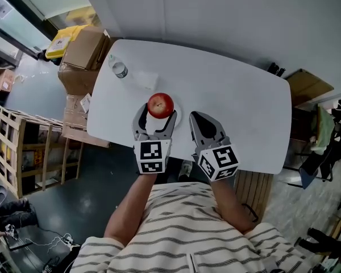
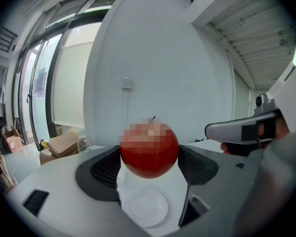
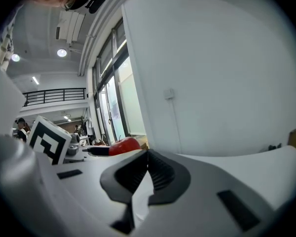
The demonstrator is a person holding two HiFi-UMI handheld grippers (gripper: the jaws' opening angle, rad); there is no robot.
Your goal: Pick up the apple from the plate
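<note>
A red apple (image 1: pixel 160 104) sits between the jaws of my left gripper (image 1: pixel 158 111), which is shut on it. In the left gripper view the apple (image 2: pixel 149 151) hangs above a small white plate (image 2: pixel 147 209), apart from it. The plate's rim (image 1: pixel 178 117) just shows beside the apple in the head view. My right gripper (image 1: pixel 200 118) hovers over the white table (image 1: pixel 244 107) just right of the plate, jaws shut and empty. In the right gripper view its tips (image 3: pixel 147 155) meet, and the apple (image 3: pixel 124 145) shows to its left.
A plastic bottle (image 1: pixel 119 68) and a white crumpled object (image 1: pixel 148 81) stand at the table's far left corner. Cardboard boxes (image 1: pixel 82 50) and a wooden crate (image 1: pixel 23 147) sit on the floor left of the table. A wall runs behind the table.
</note>
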